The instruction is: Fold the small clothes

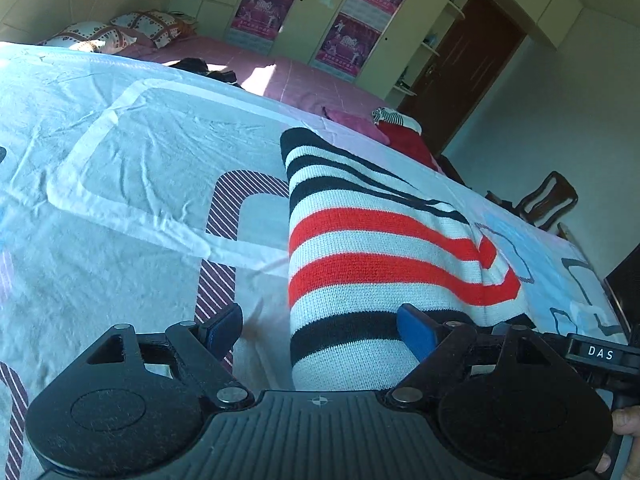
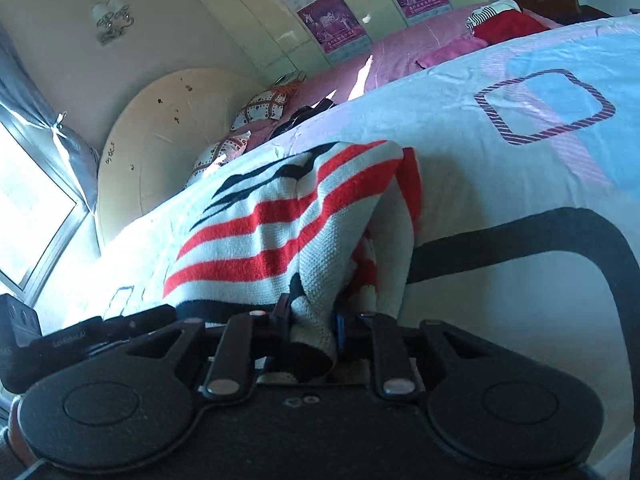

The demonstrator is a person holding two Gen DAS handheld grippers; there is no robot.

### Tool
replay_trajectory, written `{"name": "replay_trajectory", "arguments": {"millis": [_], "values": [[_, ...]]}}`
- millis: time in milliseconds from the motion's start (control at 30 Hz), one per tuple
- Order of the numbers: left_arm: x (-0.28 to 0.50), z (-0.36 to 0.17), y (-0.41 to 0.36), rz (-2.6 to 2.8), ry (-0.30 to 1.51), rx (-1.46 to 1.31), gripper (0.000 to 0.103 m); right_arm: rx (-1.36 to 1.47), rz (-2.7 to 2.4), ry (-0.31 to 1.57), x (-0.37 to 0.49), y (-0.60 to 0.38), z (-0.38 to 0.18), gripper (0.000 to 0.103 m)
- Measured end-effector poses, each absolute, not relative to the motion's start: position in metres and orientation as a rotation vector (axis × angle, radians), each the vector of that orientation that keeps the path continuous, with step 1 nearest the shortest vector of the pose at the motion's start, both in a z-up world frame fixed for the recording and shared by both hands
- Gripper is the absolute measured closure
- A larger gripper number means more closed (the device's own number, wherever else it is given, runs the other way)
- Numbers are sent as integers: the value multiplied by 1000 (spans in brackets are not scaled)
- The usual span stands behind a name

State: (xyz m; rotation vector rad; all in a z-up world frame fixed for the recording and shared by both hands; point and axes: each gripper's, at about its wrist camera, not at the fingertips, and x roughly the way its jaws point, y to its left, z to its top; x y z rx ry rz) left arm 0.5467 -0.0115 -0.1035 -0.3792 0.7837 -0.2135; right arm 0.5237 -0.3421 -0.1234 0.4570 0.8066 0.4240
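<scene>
A small knitted sweater (image 1: 380, 248) with white, red and black stripes lies on the patterned bedsheet (image 1: 120, 168). My left gripper (image 1: 320, 330) is open, its blue pads on either side of the sweater's near black-striped end. In the right wrist view the same sweater (image 2: 272, 220) rises in a fold, and my right gripper (image 2: 312, 328) is shut on its near edge, lifting the cloth a little off the sheet (image 2: 500, 200). The right gripper's body also shows in the left wrist view (image 1: 596, 354) at the right edge.
A pink bedspread (image 1: 304, 80) lies beyond the sheet, with patterned pillows (image 1: 120, 32), a dark garment (image 1: 208, 70), and a red and a pink piece of clothing (image 1: 404, 136). Wardrobes with posters (image 1: 348, 44) stand behind. A wooden chair (image 1: 548, 198) stands at the right.
</scene>
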Motion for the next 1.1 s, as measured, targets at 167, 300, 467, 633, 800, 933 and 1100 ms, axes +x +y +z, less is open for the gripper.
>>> {"name": "replay_trajectory", "arguments": {"millis": [167, 300, 467, 633, 800, 933, 1100], "values": [[550, -95, -8, -221, 762, -355, 19, 598, 421, 769, 545, -364, -122, 69], [556, -95, -6, -203, 760, -402, 19, 686, 398, 784, 575, -375, -130, 69], [566, -102, -1, -187, 773, -483, 19, 569, 393, 743, 583, -363, -122, 93], [569, -103, -16, -225, 791, -390, 19, 420, 363, 706, 565, -355, -116, 93], [577, -108, -17, -219, 832, -402, 19, 481, 316, 698, 575, -363, -129, 81], [580, -112, -12, -239, 837, -426, 19, 611, 320, 730, 592, -376, -134, 75], [577, -110, -14, -238, 836, -402, 19, 427, 319, 688, 595, -363, -130, 92]]}}
